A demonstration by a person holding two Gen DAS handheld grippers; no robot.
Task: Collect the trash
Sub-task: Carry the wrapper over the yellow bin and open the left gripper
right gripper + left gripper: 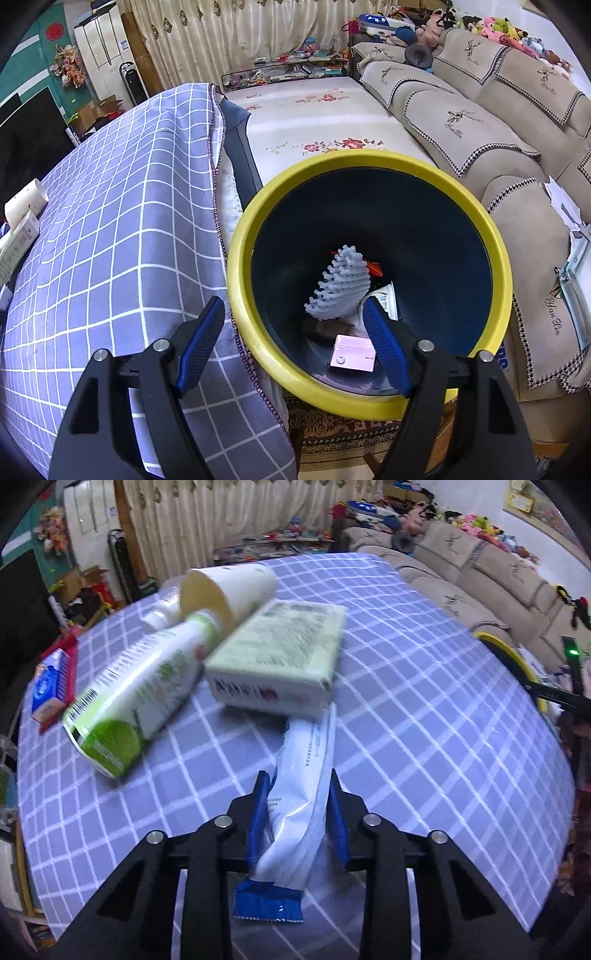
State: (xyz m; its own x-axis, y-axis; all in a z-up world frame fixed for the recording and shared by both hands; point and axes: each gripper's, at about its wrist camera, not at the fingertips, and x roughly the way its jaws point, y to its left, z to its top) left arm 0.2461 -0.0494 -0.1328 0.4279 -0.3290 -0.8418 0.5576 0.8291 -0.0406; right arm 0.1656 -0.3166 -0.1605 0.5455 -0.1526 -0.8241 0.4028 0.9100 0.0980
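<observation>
Left tongs: I have them clamped on a white-and-blue wrapper, just above the checked table.
Right tongs: I see them spread apart, holding nothing, over the yellow-rimmed bin beside the table.
Bin contents: grey foam netting, a pink box.
Left on the table: green bottle, pale green carton, paper cup, all touching; small blue carton at the far edge.
</observation>
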